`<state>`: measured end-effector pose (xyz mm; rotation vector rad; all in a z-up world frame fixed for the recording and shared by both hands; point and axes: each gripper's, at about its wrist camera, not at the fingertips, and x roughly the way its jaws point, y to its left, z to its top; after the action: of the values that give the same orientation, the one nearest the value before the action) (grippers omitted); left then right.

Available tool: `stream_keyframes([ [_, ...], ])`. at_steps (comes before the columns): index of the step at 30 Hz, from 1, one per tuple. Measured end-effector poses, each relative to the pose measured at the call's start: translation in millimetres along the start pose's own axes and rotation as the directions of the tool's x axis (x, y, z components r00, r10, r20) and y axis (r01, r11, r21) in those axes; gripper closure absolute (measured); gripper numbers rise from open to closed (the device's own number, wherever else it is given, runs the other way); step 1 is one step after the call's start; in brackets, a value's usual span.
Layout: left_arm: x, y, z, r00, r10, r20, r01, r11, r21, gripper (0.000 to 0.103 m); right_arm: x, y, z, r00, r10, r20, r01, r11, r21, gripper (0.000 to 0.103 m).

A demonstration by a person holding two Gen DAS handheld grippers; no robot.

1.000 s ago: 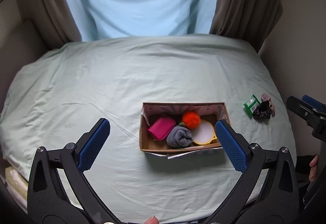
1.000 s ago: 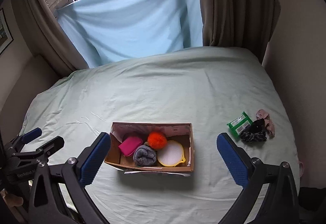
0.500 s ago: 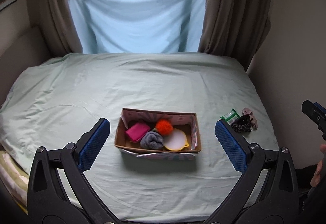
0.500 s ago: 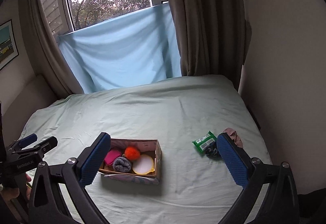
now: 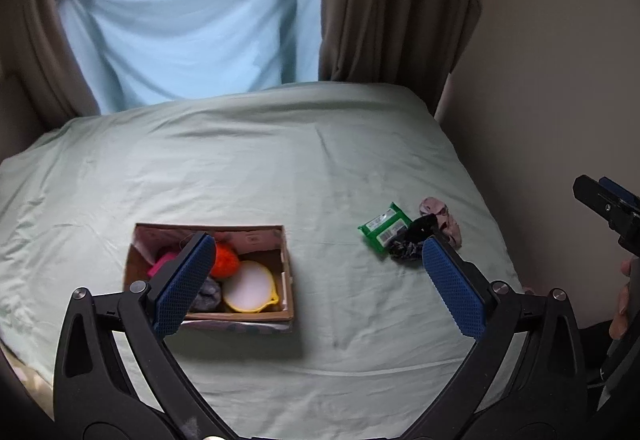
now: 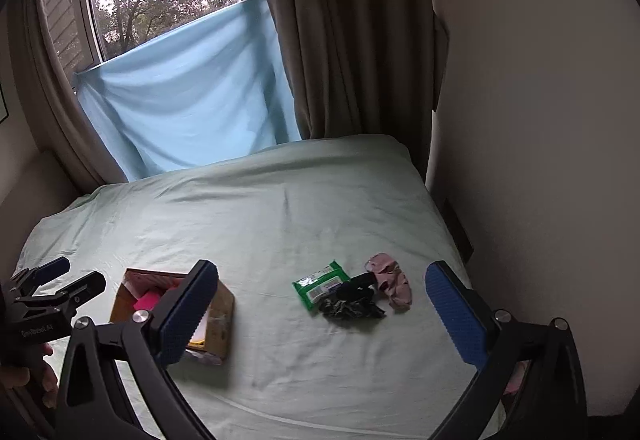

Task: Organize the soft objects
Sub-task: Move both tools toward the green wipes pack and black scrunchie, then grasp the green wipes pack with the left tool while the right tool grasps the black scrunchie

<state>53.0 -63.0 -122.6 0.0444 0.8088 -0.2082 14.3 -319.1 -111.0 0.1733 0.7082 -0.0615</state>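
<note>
A cardboard box [image 5: 287, 272] sits on the pale green bed and holds an orange pompom [image 5: 225, 260], a pink pouch [image 5: 160, 266], a grey rolled cloth [image 5: 208, 292] and a yellow-rimmed round pad [image 5: 249, 286]. To its right lie a green wipes pack [image 5: 384, 226], a dark scrunchie [image 5: 412, 240] and a pink sock [image 5: 442, 218]. They show in the right wrist view too: the box [image 6: 222, 316], pack [image 6: 320, 284], scrunchie [image 6: 352, 306] and sock [image 6: 394, 282]. My left gripper [image 5: 318, 282] and right gripper [image 6: 322, 314] are open and empty above the bed's near side.
The bed sheet [image 5: 280, 152] spreads to a window with a blue cloth [image 5: 192, 28] and brown curtains [image 5: 384, 0]. A beige wall [image 6: 540, 120] borders the bed's right edge. The left gripper shows at the left of the right wrist view [image 6: 56, 288].
Both views have swung right: the box has slid left in frame and the pack, scrunchie and sock have come toward the centre. Both grippers stay open.
</note>
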Motion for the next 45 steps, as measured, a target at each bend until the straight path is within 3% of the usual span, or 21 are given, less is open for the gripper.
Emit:
stream_keyframes([
  [13,194.8,-98.9,9.1,0.991,-0.071,-0.115,0.088,0.985,0.15,0.0,149.4,-88.5,-24.6,0.996,0.003,-0.093,-0.009,0.998,-0.068,0.0],
  [21,310.8,-135.5,-9.1,0.971,-0.081,-0.223,0.14,0.955,0.262,0.0,239.3,-114.4,-60.7,0.98,0.04,-0.196,-0.042,0.999,-0.01,0.0],
  [25,358.2,-147.0,-24.0,0.952,-0.083,-0.294,0.178,0.933,0.312,0.001,267.9,-111.0,-80.2,0.971,0.068,-0.228,-0.074,0.997,-0.018,0.0],
  [27,374.4,-149.0,-30.6,0.942,-0.086,-0.325,0.198,0.923,0.329,0.001,279.2,-106.1,-90.4,0.966,0.093,-0.24,-0.105,0.994,-0.038,0.001],
  [29,390.8,-151.3,-37.1,0.933,-0.085,-0.35,0.215,0.911,0.351,0.001,290.1,-97.1,-100.8,0.958,0.114,-0.262,-0.142,0.986,-0.087,0.011],
  [32,411.2,-154.7,-46.4,0.919,-0.086,-0.384,0.243,0.891,0.384,0.001,306.8,-86.6,-116.7,0.944,0.134,-0.302,-0.182,0.973,-0.139,0.018],
  [40,452.2,-161.2,-65.6,0.897,-0.073,-0.435,0.277,0.86,0.428,0.011,335.0,-78.4,-149.3,0.915,0.165,-0.369,-0.224,0.967,-0.124,0.02],
  [45,467.3,-160.6,-70.3,0.889,-0.075,-0.452,0.293,0.851,0.436,0.021,345.3,-68.3,-160.0,0.895,0.22,-0.389,-0.287,0.95,-0.125,0.031],
])
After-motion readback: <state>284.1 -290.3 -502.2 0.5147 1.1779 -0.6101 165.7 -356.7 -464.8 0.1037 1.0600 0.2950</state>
